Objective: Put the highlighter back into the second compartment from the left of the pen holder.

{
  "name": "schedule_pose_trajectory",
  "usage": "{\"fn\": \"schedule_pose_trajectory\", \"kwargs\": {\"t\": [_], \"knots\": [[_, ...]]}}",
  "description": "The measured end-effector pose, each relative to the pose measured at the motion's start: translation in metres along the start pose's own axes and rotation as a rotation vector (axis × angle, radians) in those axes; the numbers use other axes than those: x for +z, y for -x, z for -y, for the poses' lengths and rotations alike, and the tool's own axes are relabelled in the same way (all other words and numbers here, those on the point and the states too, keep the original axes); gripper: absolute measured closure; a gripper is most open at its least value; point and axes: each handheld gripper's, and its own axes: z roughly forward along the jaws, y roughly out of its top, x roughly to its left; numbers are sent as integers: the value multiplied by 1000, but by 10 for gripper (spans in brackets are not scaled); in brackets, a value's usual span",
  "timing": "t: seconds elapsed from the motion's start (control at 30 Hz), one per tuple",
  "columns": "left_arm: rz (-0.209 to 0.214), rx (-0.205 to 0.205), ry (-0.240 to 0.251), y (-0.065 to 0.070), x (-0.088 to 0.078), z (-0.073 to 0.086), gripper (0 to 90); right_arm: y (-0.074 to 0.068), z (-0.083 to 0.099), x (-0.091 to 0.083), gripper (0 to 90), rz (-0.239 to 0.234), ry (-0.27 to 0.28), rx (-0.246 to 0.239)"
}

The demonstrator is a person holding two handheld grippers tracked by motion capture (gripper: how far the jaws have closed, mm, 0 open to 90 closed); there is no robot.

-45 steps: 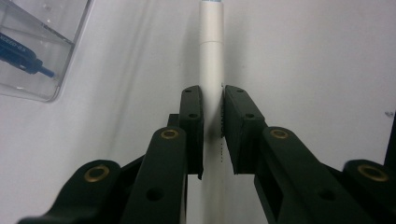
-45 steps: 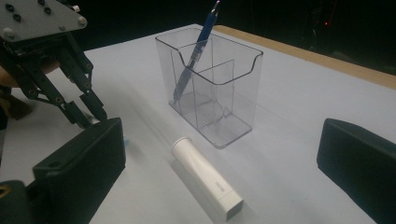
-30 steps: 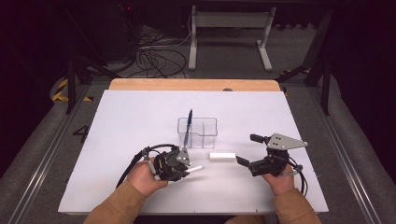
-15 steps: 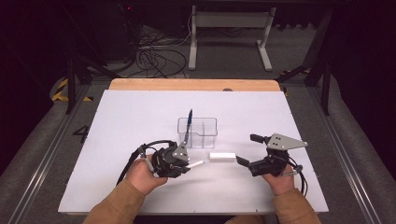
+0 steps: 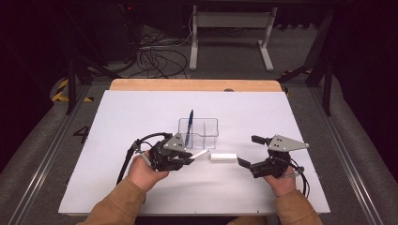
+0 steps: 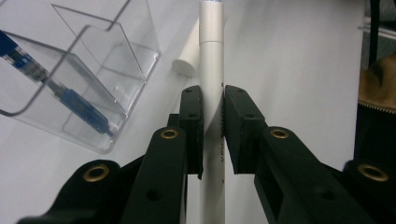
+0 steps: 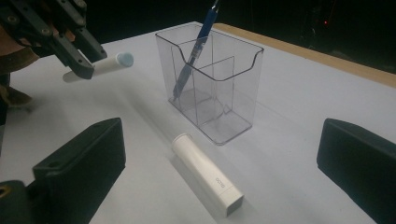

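Note:
A clear plastic holder [image 5: 202, 133] with compartments stands mid-table, and a blue pen [image 5: 189, 125] leans in its left compartment. My left gripper [image 5: 187, 158] is shut on a white pen [image 5: 200, 153], which points right toward the holder's near corner. In the left gripper view, both jaws clamp the white pen [image 6: 211, 56] mid-barrel, with the holder [image 6: 100, 65] to the left. A short white cap [image 5: 223, 157] lies flat between the two grippers. My right gripper [image 5: 248, 151] stands open, its jaws wide apart on either side of the cap [image 7: 205, 172].
The white mat [image 5: 141, 112] covers a wooden table whose far edge [image 5: 192, 85] shows beyond it. Cables trail from both grippers. The floor behind holds a desk frame [image 5: 230, 28] and loose cables.
My left gripper has carried the white pen a little forward and to the right, closer to the holder. The right gripper and the cap have stayed in place.

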Motion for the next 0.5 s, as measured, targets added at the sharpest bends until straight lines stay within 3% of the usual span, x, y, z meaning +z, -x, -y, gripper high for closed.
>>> {"fn": "schedule_pose_trajectory", "kwargs": {"t": [0.2,0.5], "knots": [[-17,-6,82,-2,-5,-10,784,0,2,-1,16,6,-3,0],[-41,-63,207,-11,-9,-18,783,-1,5,-3,16,7,-7,7]]}}
